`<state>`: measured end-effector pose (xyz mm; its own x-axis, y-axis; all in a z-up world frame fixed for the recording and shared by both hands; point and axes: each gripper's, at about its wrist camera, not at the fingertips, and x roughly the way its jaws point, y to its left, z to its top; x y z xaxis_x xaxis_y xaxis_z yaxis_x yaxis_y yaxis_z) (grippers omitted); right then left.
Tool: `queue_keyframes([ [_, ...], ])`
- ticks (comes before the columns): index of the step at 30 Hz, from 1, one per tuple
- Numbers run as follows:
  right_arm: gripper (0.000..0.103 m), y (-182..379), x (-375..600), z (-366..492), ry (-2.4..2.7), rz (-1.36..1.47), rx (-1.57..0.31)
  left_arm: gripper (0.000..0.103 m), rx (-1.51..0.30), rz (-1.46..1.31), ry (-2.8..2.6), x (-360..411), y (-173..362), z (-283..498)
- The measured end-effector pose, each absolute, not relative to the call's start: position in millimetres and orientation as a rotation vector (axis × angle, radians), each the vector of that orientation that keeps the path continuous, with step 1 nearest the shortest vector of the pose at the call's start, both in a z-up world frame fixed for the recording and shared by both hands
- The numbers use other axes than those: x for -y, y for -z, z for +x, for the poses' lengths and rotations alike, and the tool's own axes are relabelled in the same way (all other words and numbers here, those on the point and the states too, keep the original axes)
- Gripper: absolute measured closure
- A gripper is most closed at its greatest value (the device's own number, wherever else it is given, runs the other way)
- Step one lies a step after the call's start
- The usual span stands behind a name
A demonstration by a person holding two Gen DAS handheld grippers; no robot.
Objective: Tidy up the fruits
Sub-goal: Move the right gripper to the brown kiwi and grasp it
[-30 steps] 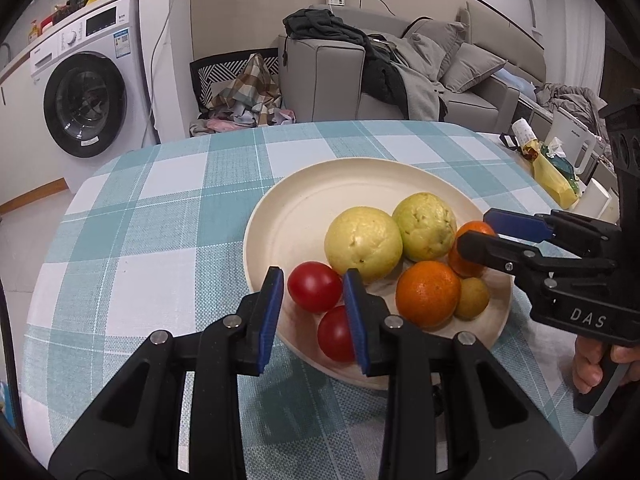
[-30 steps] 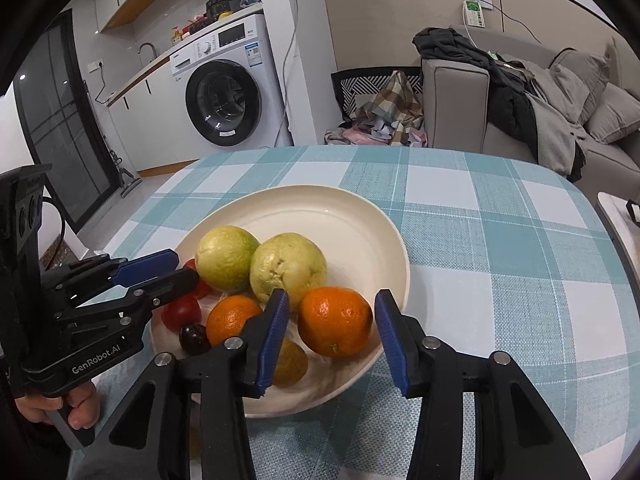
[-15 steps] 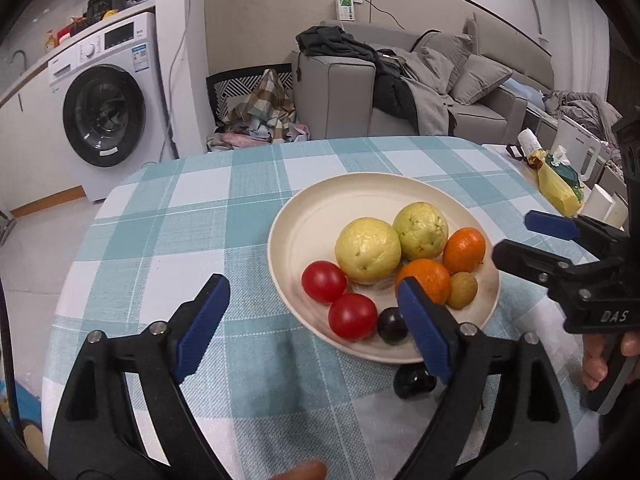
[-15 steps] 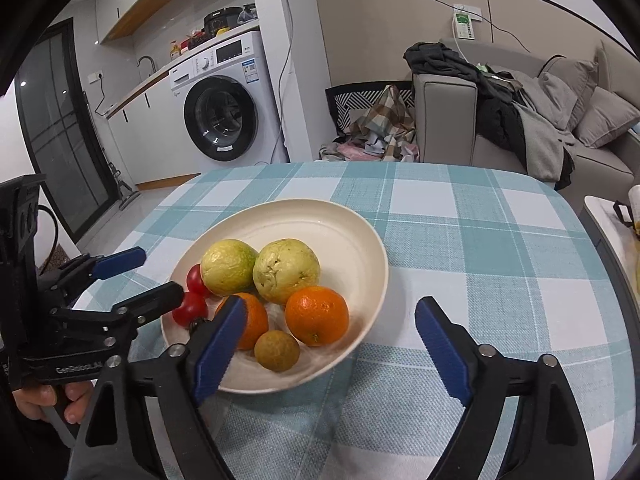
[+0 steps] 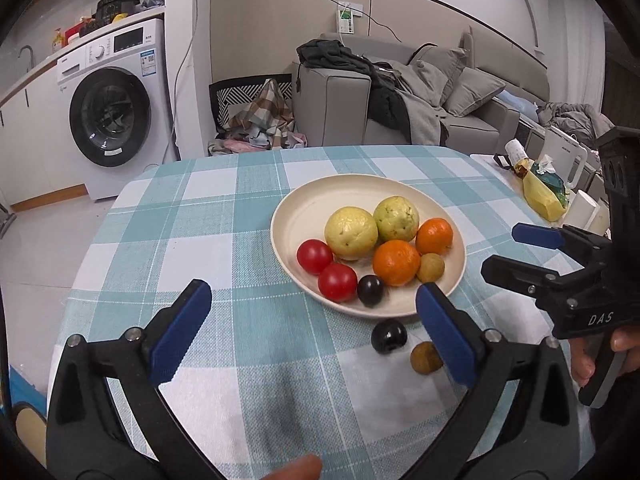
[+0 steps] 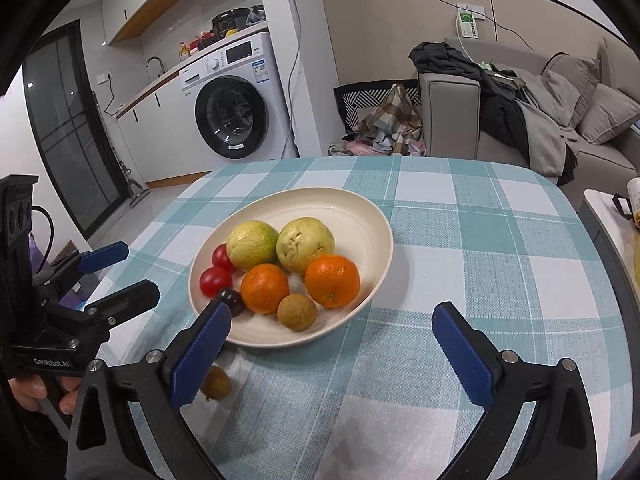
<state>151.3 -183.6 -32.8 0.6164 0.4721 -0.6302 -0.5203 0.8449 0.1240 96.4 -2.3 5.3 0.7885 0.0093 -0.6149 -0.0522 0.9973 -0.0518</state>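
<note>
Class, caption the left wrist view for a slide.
Cream round plate of fruit on checked tablecloth; small dark and brown fruits beside it.

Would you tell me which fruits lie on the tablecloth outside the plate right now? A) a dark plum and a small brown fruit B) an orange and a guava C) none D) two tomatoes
A: the dark plum and small brown fruit rest on the tablecloth, just off the plate.
</note>
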Motion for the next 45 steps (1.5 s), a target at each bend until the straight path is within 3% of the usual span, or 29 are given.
queue_keyframes([
  [35,0.001,65,153,116,-0.771,-0.146,-0.824,0.001,-0.716,-0.088,-0.005,1,27,87],
  [45,0.029,71,138,110,-0.830,-0.211,-0.840,0.001,-0.716,-0.112,-0.004,-6,27,87],
])
